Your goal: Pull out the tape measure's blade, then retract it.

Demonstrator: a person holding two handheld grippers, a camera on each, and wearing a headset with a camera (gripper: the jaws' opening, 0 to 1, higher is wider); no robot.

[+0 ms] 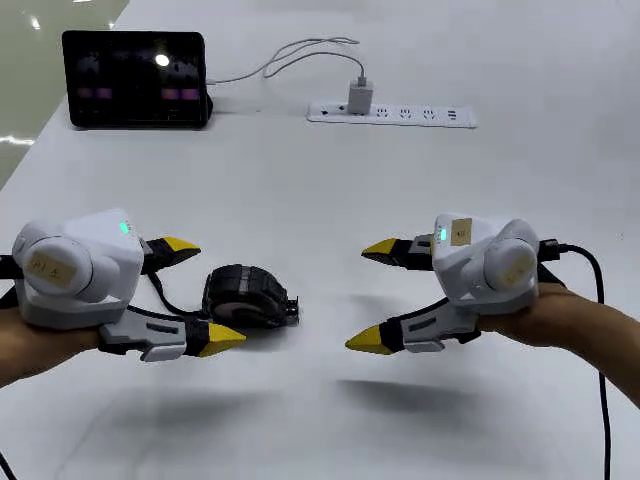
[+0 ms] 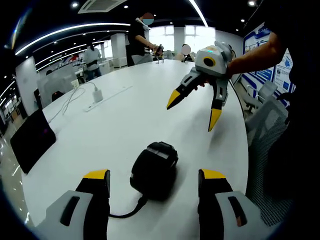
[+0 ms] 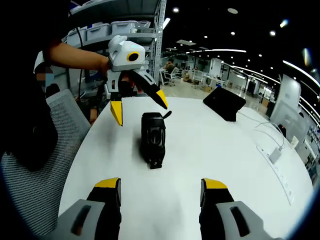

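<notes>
I see the tape measure lying between my left gripper's spread fingertips. My right gripper hangs open, facing it, apart.

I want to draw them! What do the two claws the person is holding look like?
The left claw and right claw match: a rounded white body, dark grey jaws with pointed yellow tips, a small green light and a tan sticker. A black cable trails from the right one. The person wears dark clothes.
</notes>
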